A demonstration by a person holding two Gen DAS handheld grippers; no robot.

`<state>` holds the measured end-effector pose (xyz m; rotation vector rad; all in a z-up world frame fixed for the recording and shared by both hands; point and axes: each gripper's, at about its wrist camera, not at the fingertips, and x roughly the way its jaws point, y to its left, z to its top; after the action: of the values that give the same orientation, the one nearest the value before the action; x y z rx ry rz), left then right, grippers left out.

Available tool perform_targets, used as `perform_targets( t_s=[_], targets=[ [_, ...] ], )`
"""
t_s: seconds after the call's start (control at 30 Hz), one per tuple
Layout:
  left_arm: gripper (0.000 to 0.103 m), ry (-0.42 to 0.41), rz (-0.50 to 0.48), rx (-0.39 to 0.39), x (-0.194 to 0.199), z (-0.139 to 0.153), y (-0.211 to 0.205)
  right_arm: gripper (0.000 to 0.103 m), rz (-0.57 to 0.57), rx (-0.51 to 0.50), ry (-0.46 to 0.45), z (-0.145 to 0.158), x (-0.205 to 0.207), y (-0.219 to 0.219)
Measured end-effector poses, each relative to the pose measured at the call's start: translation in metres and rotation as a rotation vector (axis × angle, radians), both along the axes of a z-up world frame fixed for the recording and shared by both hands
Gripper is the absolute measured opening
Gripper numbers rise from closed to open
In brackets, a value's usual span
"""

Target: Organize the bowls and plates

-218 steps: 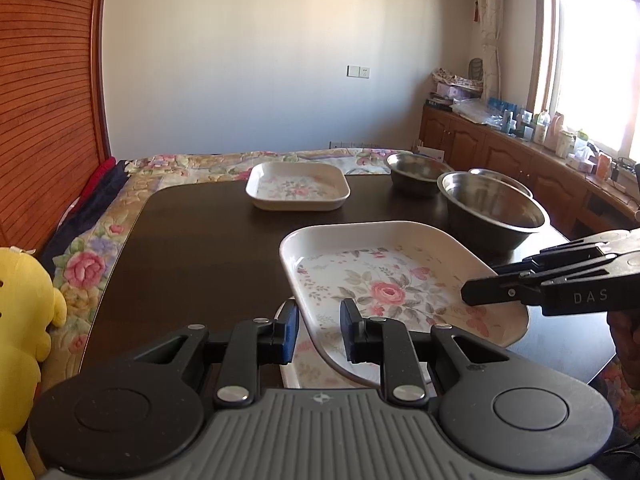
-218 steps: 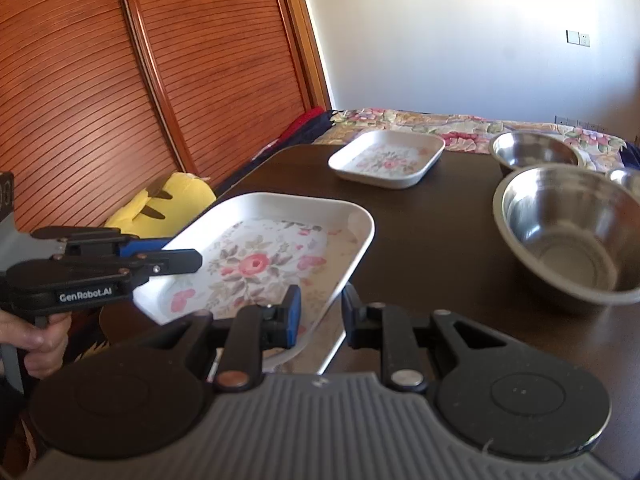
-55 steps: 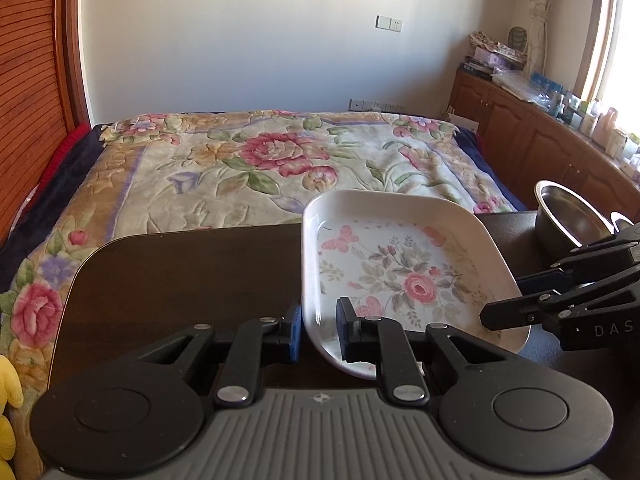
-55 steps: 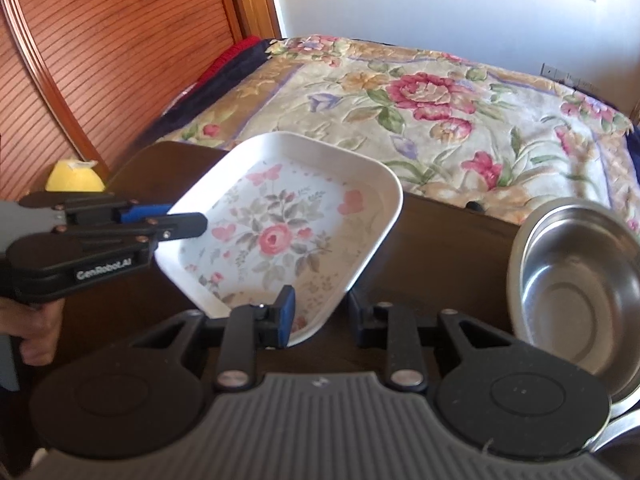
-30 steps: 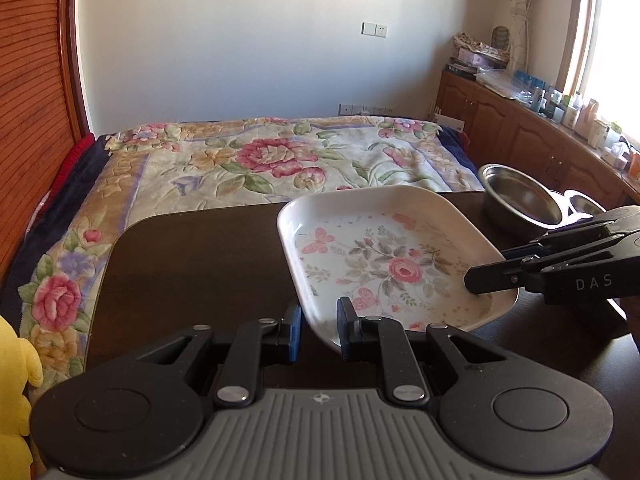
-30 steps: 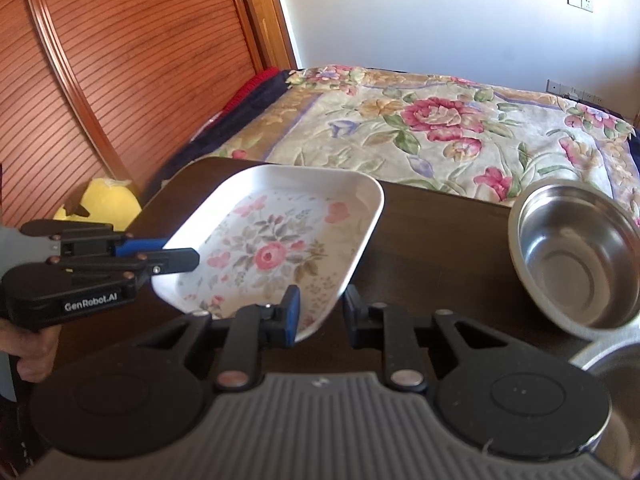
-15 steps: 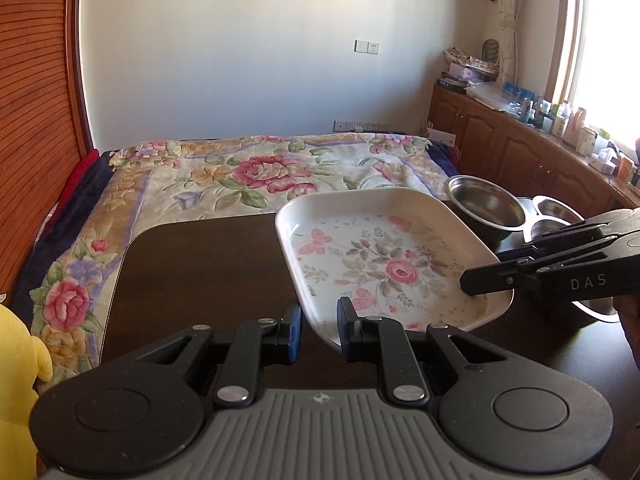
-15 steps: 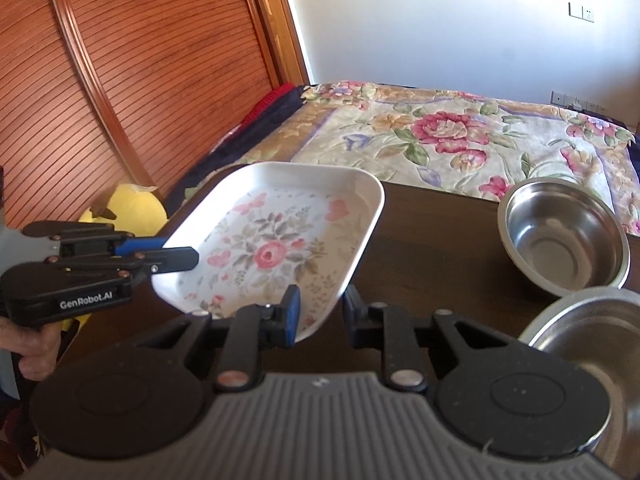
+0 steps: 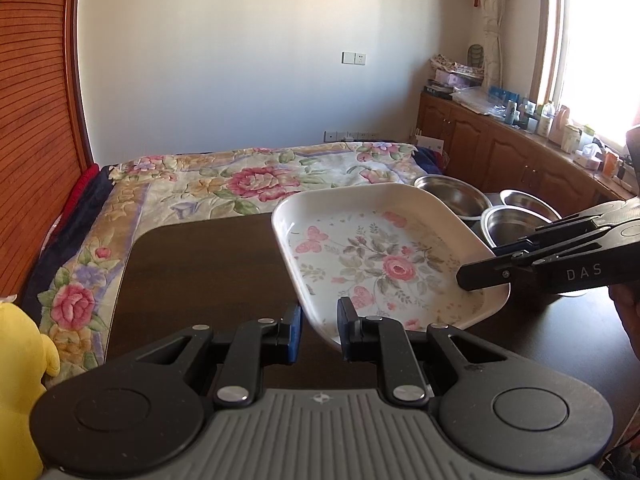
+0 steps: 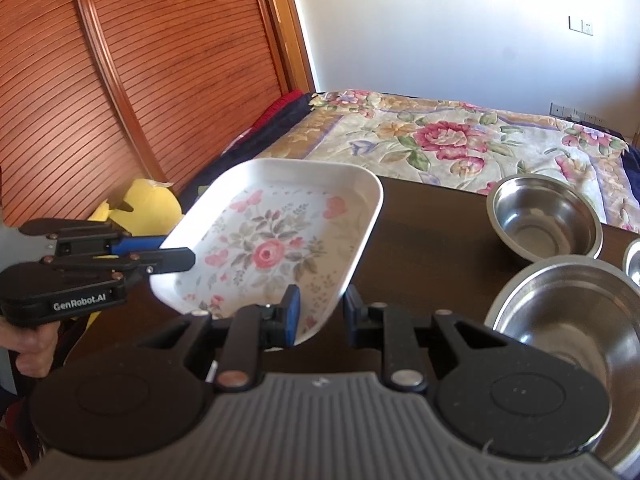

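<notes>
Left wrist view: floral plate [image 9: 384,256] is held above the table [image 9: 208,272], near its far edge.
Left hand-held gripper [image 9: 319,328]: closed on the near rim.
Right hand-held gripper [image 10: 319,312]: closed on the opposite rim.
Steel bowls [image 10: 544,216]: toward the table's right edge.

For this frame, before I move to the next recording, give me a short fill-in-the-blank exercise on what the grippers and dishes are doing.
1. The floral plate is held by ____ grippers at once.
2. The left gripper is shut on the plate's ____.
3. The right gripper grips the same plate; to its right stand bowls made of ____.
4. The plate is held above the dark ____.

Missing words: two; rim; metal; table
</notes>
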<state>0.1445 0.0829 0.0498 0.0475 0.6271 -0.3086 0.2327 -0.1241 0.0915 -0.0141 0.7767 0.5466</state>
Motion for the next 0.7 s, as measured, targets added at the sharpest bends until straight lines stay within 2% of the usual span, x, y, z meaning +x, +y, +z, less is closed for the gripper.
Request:
perform_targets(
  t_s=[0.7],
  targets=[
    [0.020,0.006,-0.017,0.033,-0.071,-0.012,0.003,0.025,0.072,0.042,0.023,-0.017,-0.061,-0.001]
  ],
)
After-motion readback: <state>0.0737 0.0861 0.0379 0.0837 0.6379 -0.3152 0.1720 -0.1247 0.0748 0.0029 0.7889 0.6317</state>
